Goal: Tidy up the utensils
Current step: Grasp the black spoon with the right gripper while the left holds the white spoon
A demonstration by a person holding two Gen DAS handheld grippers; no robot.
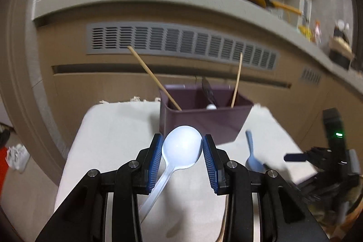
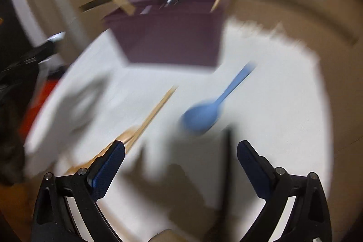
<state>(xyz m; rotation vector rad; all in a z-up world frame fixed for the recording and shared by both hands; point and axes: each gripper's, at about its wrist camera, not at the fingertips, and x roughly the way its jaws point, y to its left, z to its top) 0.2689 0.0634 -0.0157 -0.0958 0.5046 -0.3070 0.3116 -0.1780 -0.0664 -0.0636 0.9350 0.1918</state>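
My left gripper (image 1: 182,146) is shut on the bowl of a white plastic spoon (image 1: 181,147), held above the table; its clear handle trails down to the lower left. Just beyond stands a dark purple bin (image 1: 199,121) holding two wooden chopsticks (image 1: 154,78) and a dark utensil. My right gripper (image 2: 180,150) is open and holds nothing, over the white cloth. A blue spoon (image 2: 204,113) lies on the cloth ahead of it, bowl nearest me. Wooden chopsticks (image 2: 149,117) lie on the cloth by its left finger. The purple bin (image 2: 172,37) is blurred in the right wrist view.
A white cloth (image 1: 113,140) covers the small table, its fringed edge at the back. Behind the table runs a beige cabinet with a grey vent grille (image 1: 181,44) under a counter with kitchen items. The blue spoon (image 1: 253,155) and right gripper body (image 1: 329,162) show at right.
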